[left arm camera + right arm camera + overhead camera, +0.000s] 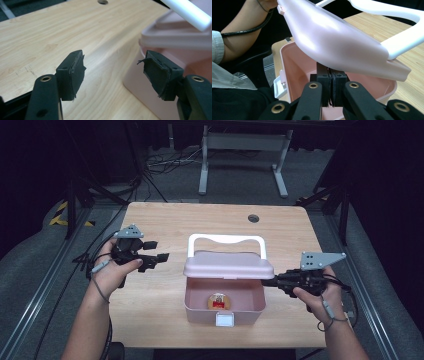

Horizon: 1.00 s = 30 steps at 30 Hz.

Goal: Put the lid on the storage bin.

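No legible txt, brand or no. anywhere. Round item [218,301] in pink box [197,312], just left of right gripper [269,281], carries red-and-white print, too small to read.

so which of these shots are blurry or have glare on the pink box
High view: sharp and evenly lit on the table, dark surroundings. Left gripper view: box and white handle soft, out of focus. Right gripper view: bright glare across the raised lid.
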Available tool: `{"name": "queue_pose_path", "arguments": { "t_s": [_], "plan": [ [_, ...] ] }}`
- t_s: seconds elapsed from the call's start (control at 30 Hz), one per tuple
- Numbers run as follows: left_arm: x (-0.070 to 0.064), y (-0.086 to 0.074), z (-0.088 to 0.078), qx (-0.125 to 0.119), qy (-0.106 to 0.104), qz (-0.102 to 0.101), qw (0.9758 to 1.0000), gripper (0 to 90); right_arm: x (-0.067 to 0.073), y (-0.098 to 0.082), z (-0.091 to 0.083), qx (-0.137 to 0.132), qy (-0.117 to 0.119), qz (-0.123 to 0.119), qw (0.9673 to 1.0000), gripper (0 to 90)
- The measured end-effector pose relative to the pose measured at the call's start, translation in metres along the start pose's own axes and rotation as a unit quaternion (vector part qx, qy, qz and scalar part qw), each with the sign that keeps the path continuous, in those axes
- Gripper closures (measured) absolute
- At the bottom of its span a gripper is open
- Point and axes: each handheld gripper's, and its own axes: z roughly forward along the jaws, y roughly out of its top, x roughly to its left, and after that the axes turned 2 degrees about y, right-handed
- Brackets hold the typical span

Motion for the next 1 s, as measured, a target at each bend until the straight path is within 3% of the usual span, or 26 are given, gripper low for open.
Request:
{"name": "queue_pose_path", "arguments": {
  "t_s": [0.03, 0.1, 0.27, 0.47, 0.63, 1.0],
  "plan": [
    [0.0, 0.0, 0.0, 0.0, 0.0, 0.0, 1.0, 33.4, 0.0, 0.0, 0.0, 0.0, -0.001, 0.0, 1.0, 88.6],
    [0.007, -0.002, 0.002, -0.005, 0.026, -0.009, 0.9996, 33.5, 0.001, -0.001, 0.0, 0.0, -0.004, 0.006, 1.0, 88.7],
    [0.018, -0.005, 0.005, -0.011, 0.05, -0.025, 0.9984, 33.6, 0.005, -0.001, 0.0, 0.009, -0.01, 0.011, 0.9998, 88.7],
    [0.024, -0.008, 0.01, -0.004, 0.052, -0.032, 0.9982, 33.6, 0.008, -0.001, 0.0, 0.026, -0.007, 0.017, 0.9995, 89.5],
    [0.027, -0.006, 0.017, -0.005, 0.038, -0.042, 0.9984, 33.6, 0.013, -0.004, -0.001, 0.039, -0.01, 0.017, 0.999, 89.8],
    [0.035, -0.003, 0.028, 0.005, 0.051, -0.038, 0.9979, 33.6, 0.019, -0.008, -0.003, 0.065, -0.014, 0.022, 0.9975, 89.9]
  ]
}}
